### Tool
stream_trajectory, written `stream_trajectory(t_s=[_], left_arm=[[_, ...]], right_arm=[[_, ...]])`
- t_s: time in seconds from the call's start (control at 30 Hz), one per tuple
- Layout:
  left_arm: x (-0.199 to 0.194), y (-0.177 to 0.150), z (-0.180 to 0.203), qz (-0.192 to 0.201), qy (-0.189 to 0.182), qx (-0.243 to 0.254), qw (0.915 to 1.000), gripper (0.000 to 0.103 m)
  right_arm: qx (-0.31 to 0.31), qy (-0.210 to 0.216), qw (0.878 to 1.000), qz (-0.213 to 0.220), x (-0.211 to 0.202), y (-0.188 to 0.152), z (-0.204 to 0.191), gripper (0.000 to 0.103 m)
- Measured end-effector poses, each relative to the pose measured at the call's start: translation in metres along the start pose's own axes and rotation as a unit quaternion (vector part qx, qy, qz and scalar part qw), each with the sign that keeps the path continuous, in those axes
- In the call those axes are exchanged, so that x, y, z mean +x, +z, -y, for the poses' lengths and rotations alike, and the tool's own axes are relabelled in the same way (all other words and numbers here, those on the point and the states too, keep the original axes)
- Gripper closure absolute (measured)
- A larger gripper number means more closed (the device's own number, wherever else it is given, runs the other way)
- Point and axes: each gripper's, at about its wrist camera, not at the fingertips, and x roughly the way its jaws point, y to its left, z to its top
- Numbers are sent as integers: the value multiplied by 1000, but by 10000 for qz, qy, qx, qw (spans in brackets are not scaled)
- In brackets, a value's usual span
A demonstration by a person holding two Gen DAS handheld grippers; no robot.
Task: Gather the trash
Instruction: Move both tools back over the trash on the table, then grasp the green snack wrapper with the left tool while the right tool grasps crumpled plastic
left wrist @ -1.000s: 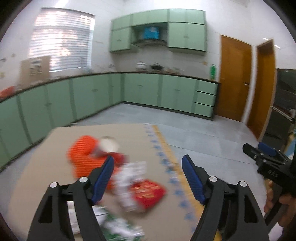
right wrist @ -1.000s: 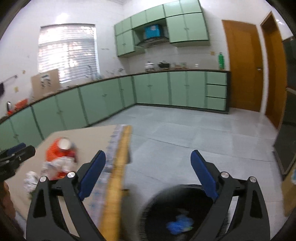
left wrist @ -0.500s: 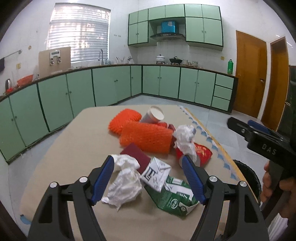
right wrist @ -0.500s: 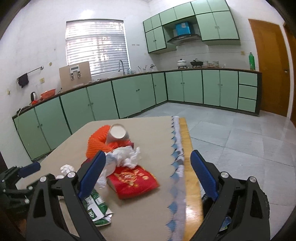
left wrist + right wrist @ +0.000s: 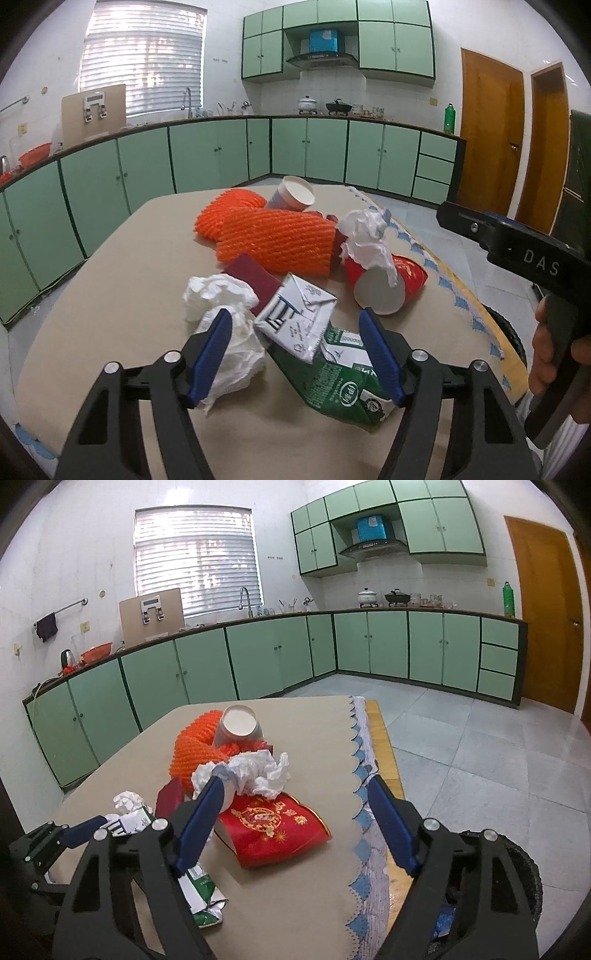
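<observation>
Beige cloth covers the table (image 5: 110, 295), where the trash lies heaped: orange foam netting (image 5: 273, 240), crumpled white tissue (image 5: 225, 325), a white-and-green flattened carton (image 5: 332, 365) and a red paper cup (image 5: 273, 830). The left gripper (image 5: 295, 325) straddles tissue and carton, jaws apart and just narrowing (gripping nothing). The right gripper (image 5: 295, 794) hovers over the red cup, likewise parted and closing in; a black bin (image 5: 524, 867) stands beside the table.

On the beige table (image 5: 110, 295): two crumpled white tissues (image 5: 225, 317), two orange foam nets (image 5: 273, 240), seemingly two paper cups (image 5: 376, 291), two cartons (image 5: 299, 317).
</observation>
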Motion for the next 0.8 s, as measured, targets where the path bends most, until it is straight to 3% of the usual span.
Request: stream_trajectory(t_s=[0.5,0.8], left_arm=[[8,-3,1,-149,-98,7,9998,64],[4,4,0,-89,-34,-5,10000,75]], right_arm=[[-109,100,9999,-61,6,3,-5,29],[-237,142,9996,-63,5,5,-11,29]])
